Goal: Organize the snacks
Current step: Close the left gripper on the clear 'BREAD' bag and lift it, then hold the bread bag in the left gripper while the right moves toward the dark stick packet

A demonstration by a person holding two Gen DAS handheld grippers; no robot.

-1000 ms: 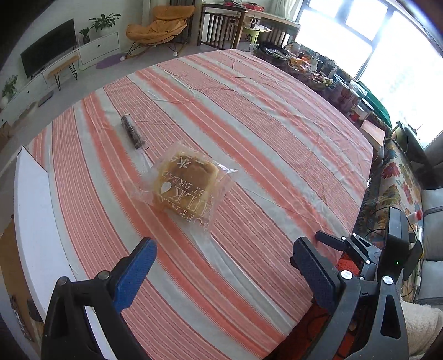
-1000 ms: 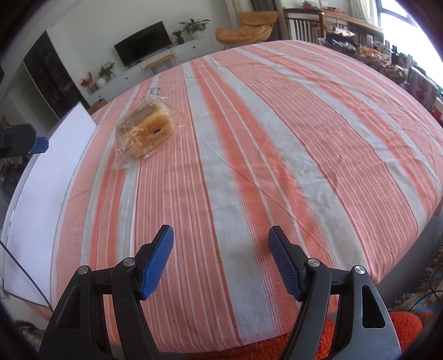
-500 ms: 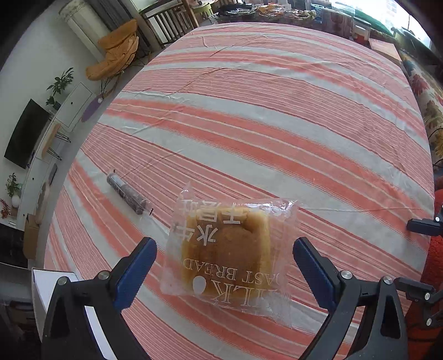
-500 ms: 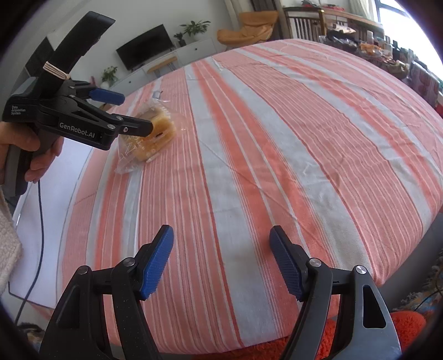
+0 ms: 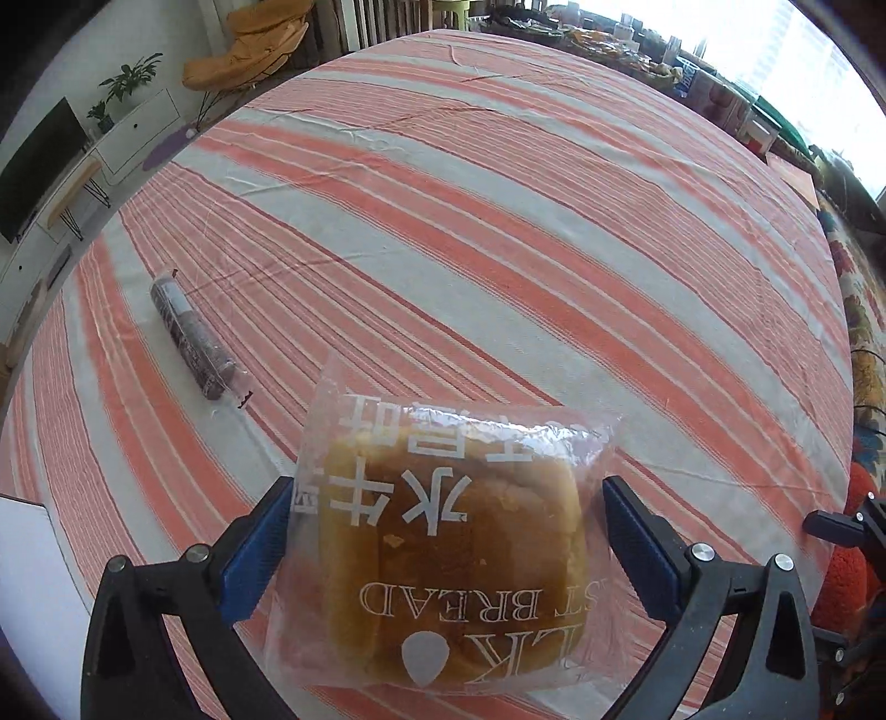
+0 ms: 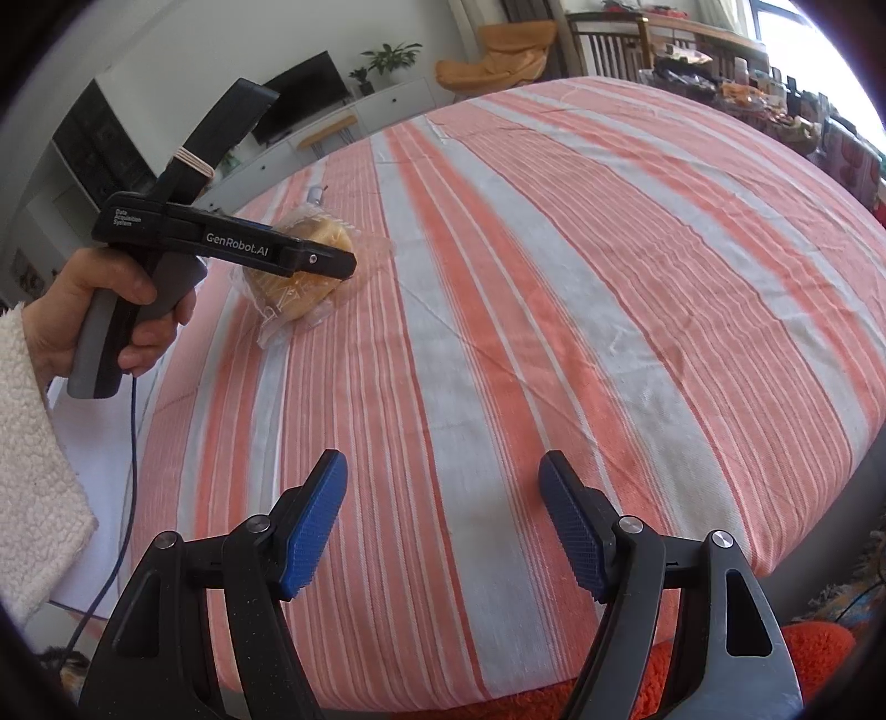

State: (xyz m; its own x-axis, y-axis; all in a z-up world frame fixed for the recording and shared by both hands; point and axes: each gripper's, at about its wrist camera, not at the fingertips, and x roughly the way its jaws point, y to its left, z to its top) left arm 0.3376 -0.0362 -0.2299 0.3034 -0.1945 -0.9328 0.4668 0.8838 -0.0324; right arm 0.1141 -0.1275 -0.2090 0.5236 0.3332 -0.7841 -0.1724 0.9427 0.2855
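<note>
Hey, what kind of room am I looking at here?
Most likely a home living and dining room: a wall television above a low white cabinet, an orange lounge chair with houseplants nearby, and a large table under a striped tablecloth.

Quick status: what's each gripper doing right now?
Left gripper: open, straddling the bagged bread, not clamped yet.
Right gripper: open, empty, above the striped tablecloth.
</note>
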